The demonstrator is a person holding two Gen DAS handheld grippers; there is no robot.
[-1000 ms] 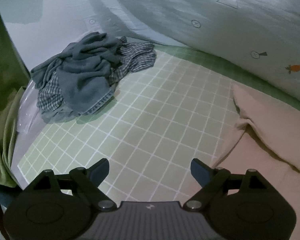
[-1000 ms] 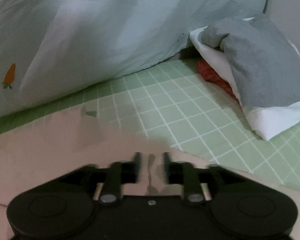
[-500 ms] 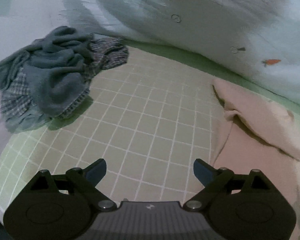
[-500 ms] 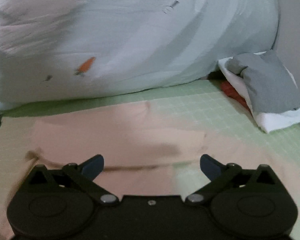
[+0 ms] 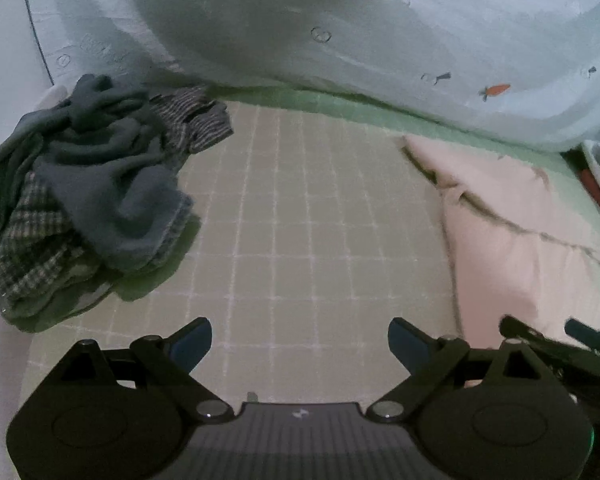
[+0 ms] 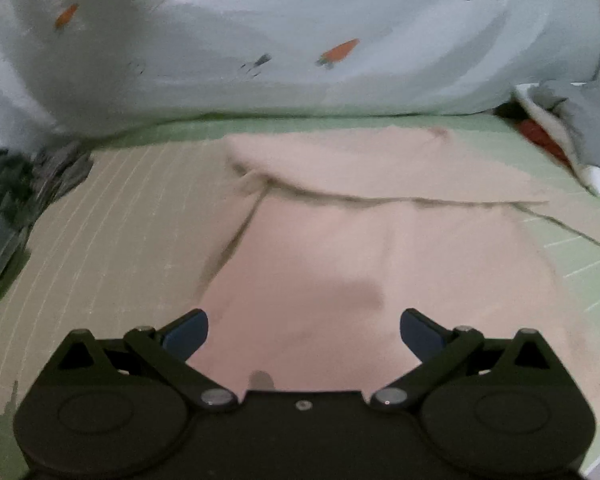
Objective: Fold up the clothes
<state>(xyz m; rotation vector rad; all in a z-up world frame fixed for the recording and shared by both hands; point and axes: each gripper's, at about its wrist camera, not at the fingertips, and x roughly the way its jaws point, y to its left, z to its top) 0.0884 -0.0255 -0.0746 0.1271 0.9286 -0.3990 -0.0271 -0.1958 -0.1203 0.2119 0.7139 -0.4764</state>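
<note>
A pink garment [image 6: 364,240] lies flat on the green checked sheet [image 5: 300,216], its far part folded over in a band [image 6: 380,164]. My right gripper [image 6: 304,330] is open and empty, hovering over the garment's near part. In the left wrist view the garment [image 5: 512,240] lies at the right. My left gripper [image 5: 300,340] is open and empty above bare sheet to the garment's left. The right gripper's fingers [image 5: 540,338] show at the lower right of the left wrist view.
A heap of dark grey and checked clothes [image 5: 84,192] lies at the left, also seen in the right wrist view [image 6: 16,196]. A pale duvet with carrot prints [image 6: 300,40] runs along the back. Folded grey, white and red clothes [image 6: 572,132] sit far right.
The right gripper opened from nearly shut, let go of the pink garment and pulled back, so more of it shows. The left gripper swung right; the dark heap shifted left in its view.
</note>
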